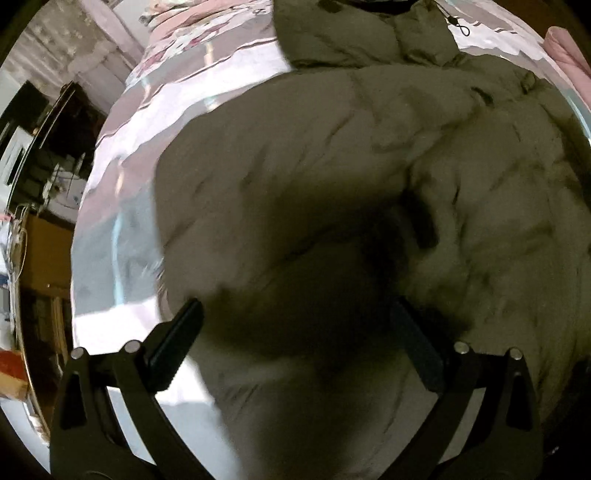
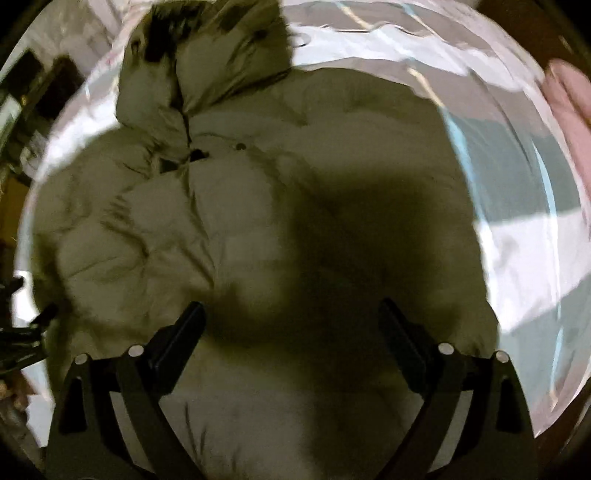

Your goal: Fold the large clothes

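1. A thick olive puffer jacket (image 2: 258, 221) is spread on a bed covered with a pale striped sheet (image 2: 517, 221); it fills the centre of both frames, hood (image 2: 207, 55) at the top of the right wrist view

2. The padded, slippery fabric could be pinched too shallowly and slip out, or spring back after folding

3. The left gripper (image 1: 295, 325) is seen wide open above the jacket, nothing held

4. The right gripper (image 2: 291, 325) is likewise spread wide and empty; contact with the fabric cannot be told

A home bedroom: a bed under a striped pink-and-grey sheet (image 1: 122, 177), floral bedding (image 1: 184, 26) at its far end, dark wooden furniture (image 1: 40, 236) left.
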Available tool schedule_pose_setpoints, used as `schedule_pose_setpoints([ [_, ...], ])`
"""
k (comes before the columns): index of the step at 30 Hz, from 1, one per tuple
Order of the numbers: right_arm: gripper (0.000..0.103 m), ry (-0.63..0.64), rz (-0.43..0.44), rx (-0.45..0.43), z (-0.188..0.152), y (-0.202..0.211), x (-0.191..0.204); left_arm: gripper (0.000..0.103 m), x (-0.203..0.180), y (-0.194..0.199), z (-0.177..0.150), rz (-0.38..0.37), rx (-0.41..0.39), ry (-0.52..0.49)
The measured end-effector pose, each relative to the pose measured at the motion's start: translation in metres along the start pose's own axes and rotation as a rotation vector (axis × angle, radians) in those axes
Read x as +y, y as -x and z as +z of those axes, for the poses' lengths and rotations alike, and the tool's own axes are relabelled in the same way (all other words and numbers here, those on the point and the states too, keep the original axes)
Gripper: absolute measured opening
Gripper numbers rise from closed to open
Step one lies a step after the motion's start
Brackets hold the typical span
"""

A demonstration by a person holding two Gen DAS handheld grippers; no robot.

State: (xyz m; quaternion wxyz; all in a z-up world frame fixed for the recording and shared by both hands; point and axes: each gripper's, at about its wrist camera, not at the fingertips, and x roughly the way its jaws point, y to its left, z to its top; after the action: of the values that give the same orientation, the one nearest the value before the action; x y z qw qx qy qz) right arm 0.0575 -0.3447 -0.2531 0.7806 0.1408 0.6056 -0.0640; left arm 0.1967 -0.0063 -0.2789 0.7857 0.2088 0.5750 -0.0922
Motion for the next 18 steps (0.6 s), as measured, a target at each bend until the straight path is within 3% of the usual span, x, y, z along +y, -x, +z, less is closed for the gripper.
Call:
schedule_pose_setpoints([
  [4, 0.094, -0.176, -0.053, 0.073, -0.051, 0.009, -0.079, 0.101, 0.047, -0.013, -0.055, -0.068, 0.128, 0.122],
  [8, 0.094, -0.486, 0.021, 0.177, -0.117, -0.001, -0.158, 0.101, 0.070, -0.026, -0.105, -0.183, 0.254, 0.236],
  [10, 0.094, -0.586, 0.140, 0.206, -0.133, -0.009, -0.172, 0.101, 0.072, -0.029, -0.118, -0.257, 0.303, 0.292],
  [12, 0.094, -0.584, 0.217, 0.244, -0.135, -0.018, -0.166, 0.099, 0.068, -0.031, -0.123, -0.318, 0.339, 0.323],
  [14, 0.092, -0.504, 0.195, 0.253, -0.131, -0.020, -0.150, 0.091, 0.054, -0.029, -0.123, -0.359, 0.352, 0.295],
  [15, 0.087, -0.467, 0.179, 0.251, -0.128, -0.020, -0.141, 0.084, 0.050, -0.028, -0.123, -0.347, 0.351, 0.281],
  [16, 0.063, -0.436, 0.160, 0.255, -0.123, -0.025, -0.137, 0.078, 0.042, -0.023, -0.126, -0.314, 0.344, 0.260],
  [17, 0.036, -0.404, 0.132, 0.255, -0.122, -0.025, -0.130, 0.063, 0.040, -0.021, -0.128, -0.296, 0.339, 0.250],
  [18, 0.030, -0.371, 0.113, 0.227, -0.121, -0.022, -0.123, 0.049, 0.039, -0.018, -0.131, -0.293, 0.334, 0.246],
])
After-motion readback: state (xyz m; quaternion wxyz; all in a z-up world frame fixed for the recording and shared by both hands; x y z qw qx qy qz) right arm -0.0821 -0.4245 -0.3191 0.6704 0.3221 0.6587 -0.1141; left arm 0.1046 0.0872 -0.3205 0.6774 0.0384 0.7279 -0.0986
